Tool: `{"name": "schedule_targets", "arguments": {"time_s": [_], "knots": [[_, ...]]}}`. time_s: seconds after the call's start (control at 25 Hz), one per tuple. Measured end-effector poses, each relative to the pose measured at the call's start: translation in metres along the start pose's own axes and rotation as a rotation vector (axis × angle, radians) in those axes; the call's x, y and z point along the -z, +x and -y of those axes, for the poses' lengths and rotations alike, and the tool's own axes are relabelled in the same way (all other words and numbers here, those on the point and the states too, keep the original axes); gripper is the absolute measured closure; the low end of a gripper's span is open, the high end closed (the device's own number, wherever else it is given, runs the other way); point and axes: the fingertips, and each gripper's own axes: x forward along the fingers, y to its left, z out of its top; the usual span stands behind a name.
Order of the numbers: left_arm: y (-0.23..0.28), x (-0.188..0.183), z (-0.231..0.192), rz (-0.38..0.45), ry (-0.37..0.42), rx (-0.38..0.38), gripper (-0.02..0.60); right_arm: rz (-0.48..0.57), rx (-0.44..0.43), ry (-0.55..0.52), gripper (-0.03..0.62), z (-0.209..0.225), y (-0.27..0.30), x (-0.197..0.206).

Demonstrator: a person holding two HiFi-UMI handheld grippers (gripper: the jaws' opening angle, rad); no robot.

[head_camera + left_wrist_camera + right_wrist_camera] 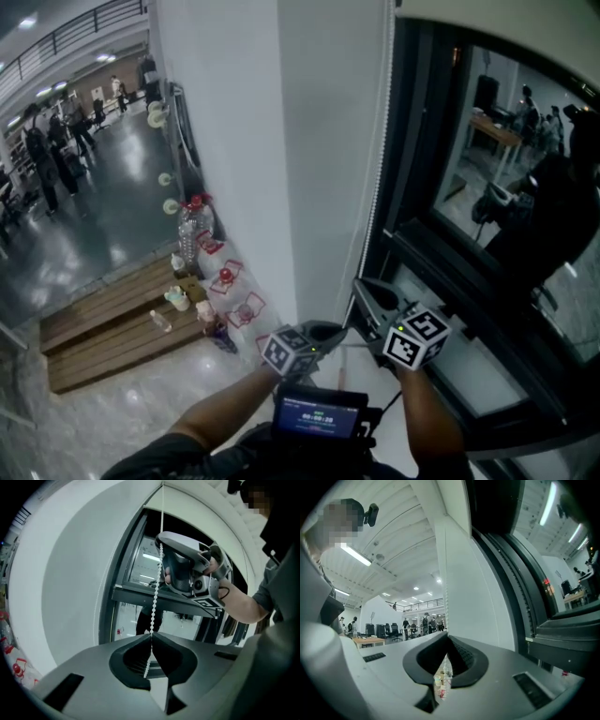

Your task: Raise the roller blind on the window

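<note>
A white bead chain (378, 169) hangs down the left edge of the dark window (497, 187). A pale band (506, 28) along the window's top looks like the blind's lower edge. In the left gripper view the bead chain (157, 588) runs down into my left gripper (150, 635), which is shut on it. Higher on the same chain sits my right gripper (164, 576), held by a hand. In the right gripper view the bead chain (445, 606) enters my right gripper (446, 638), which is shut on it. In the head view both grippers are low, the left gripper (339, 330) beside the right gripper (364, 289).
A white pillar (244, 141) stands left of the window. Below it, bottles and cups (202, 272) crowd a wooden platform (103, 328). The dark window sill (469, 281) runs to the right. People stand far off in the hall (56, 141). A small screen (319, 414) sits at my chest.
</note>
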Motion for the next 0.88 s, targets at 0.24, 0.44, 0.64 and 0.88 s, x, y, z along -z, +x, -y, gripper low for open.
{"name": "schedule_targets", "arguments": {"time_s": [0.24, 0.44, 0.64, 0.88], "knots": [[-0.045, -0.061, -0.007, 0.105, -0.010, 0.020, 0.483, 0.005, -0.004, 0.011, 0.580, 0.000, 0.000, 0.001], [-0.075, -0.179, 0.015, 0.292, 0.076, 0.031, 0.483, 0.009, -0.009, 0.017, 0.580, -0.002, 0.003, 0.001], [-0.082, -0.251, 0.022, 0.397, 0.094, 0.045, 0.483, 0.003, -0.019, 0.006, 0.580, -0.009, 0.004, 0.001], [-0.075, -0.298, 0.026, 0.429, 0.150, 0.065, 0.483, 0.005, -0.020, 0.000, 0.580, -0.011, 0.004, 0.002]]}}
